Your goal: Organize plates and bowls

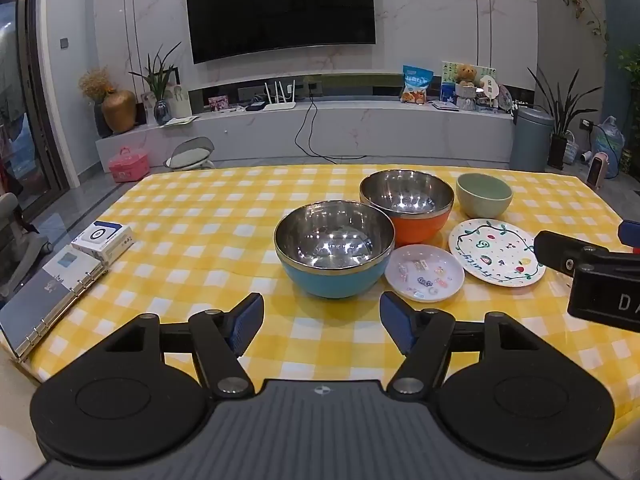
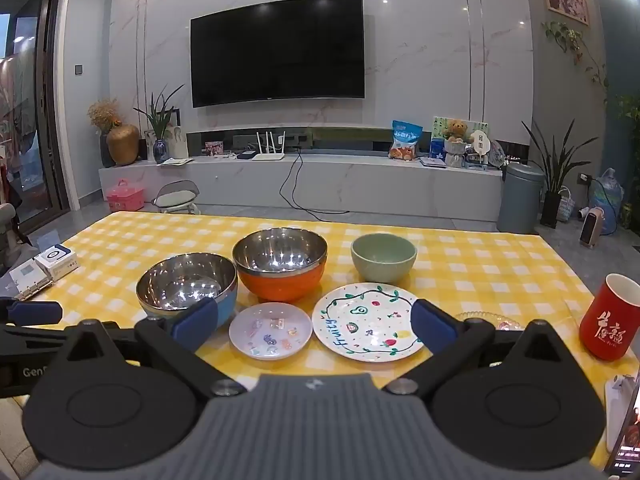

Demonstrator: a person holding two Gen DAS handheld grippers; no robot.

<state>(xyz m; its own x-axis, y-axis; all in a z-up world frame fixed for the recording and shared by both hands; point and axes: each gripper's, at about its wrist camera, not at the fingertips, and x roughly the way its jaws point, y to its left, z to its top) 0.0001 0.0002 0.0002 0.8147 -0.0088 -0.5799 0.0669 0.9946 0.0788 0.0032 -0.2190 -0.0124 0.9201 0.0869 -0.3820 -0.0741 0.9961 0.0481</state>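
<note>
On the yellow checked tablecloth stand a blue steel-lined bowl, an orange steel-lined bowl behind it and a pale green bowl to the right. In front lie a small white plate with little pictures and a larger white plate with fruit drawings. My left gripper is open, just short of the blue bowl, nothing between its fingers. My right gripper is open above the two plates, apart from them; the blue bowl is at its left finger.
A ring binder and a small white box lie at the table's left edge. A red cup stands at the right, with a clear glass dish and a phone near it. Beyond the table are a TV and cabinet.
</note>
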